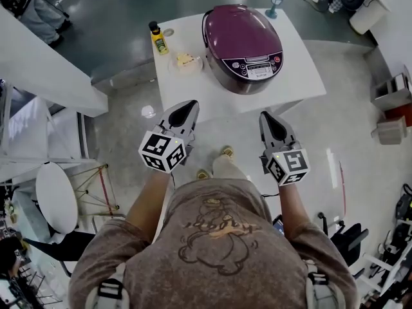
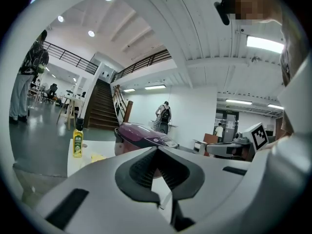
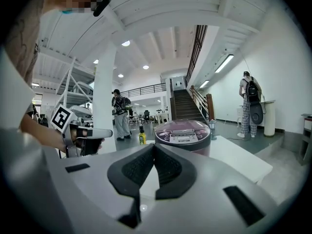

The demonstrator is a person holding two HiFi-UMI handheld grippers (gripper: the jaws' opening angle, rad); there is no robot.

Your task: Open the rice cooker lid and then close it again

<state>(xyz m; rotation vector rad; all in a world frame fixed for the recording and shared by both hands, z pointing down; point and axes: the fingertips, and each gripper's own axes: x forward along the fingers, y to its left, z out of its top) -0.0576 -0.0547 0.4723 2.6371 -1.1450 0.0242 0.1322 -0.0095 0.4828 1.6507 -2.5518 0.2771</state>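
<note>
Both clenched empty, the left gripper and right gripper face the rice cooker ahead; the right looks nearer.

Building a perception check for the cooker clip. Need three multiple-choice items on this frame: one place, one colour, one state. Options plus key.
1. Where does the yellow bottle stand?
A. on the table, left of the rice cooker in the head view
B. on top of the cooker
C. on the floor

2. What colour is the lid?
A. white
B. purple
C. green

3. The lid is:
A. shut
B. raised fully
C. lying off on the table

Key: 1 A, the bottle stands on the white top beside the cooker. 2 B, the dome is purple in every view. 3 A, it sits flush on the body.
</note>
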